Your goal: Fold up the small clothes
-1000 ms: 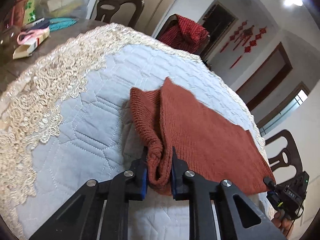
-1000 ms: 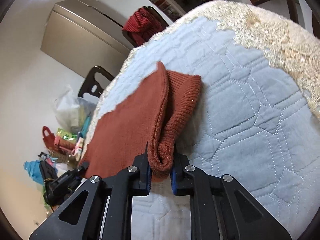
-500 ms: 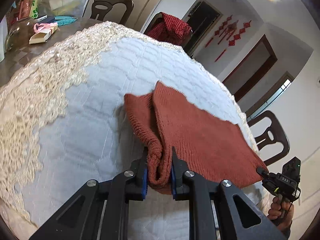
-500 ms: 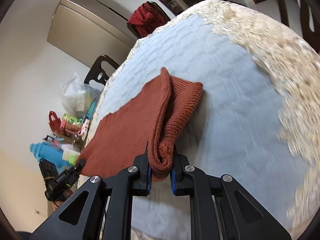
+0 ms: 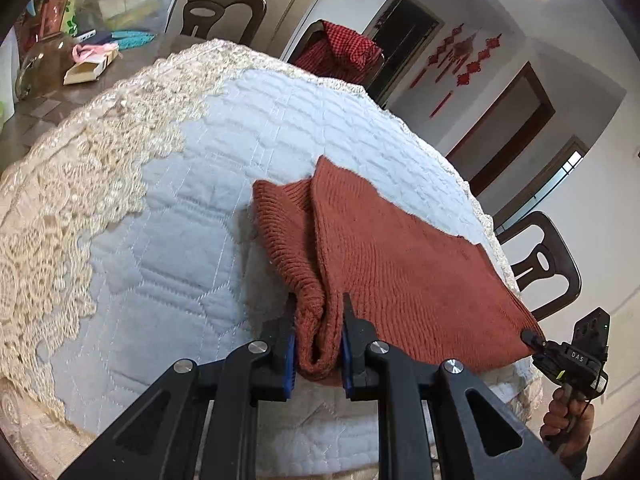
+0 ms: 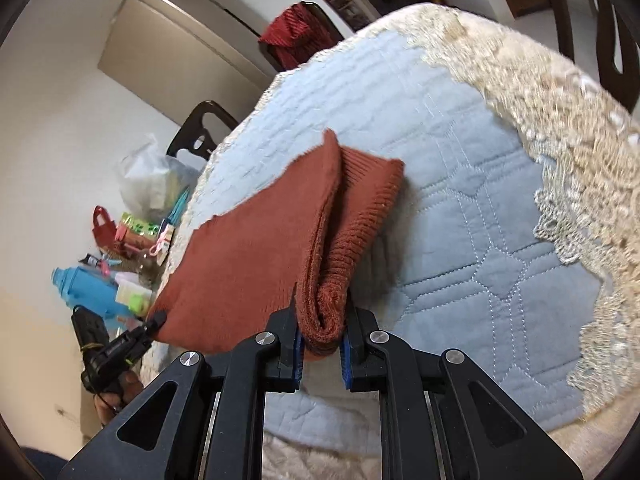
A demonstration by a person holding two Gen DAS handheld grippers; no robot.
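Note:
A rust-red knitted garment (image 5: 400, 264) is stretched between my two grippers above a quilted pale blue mat (image 5: 192, 240), its far part resting on the mat. My left gripper (image 5: 318, 340) is shut on one rolled ribbed corner. My right gripper (image 6: 322, 336) is shut on the opposite rolled corner of the garment (image 6: 256, 264). Each gripper shows small at the far corner in the other's view: the right gripper (image 5: 532, 338) and the left gripper (image 6: 154, 320).
The mat has a cream lace border (image 5: 68, 208) and lies on a table. Clutter, boxes and a jar (image 5: 44, 60) sit at one end, with a blue bottle (image 6: 92, 292). Dark chairs (image 5: 540, 264) stand around; one holds red cloth (image 5: 344, 48).
Both grippers have kept their hold and lifted back toward the near edge, so the garment hangs tauter and more of the table end shows.

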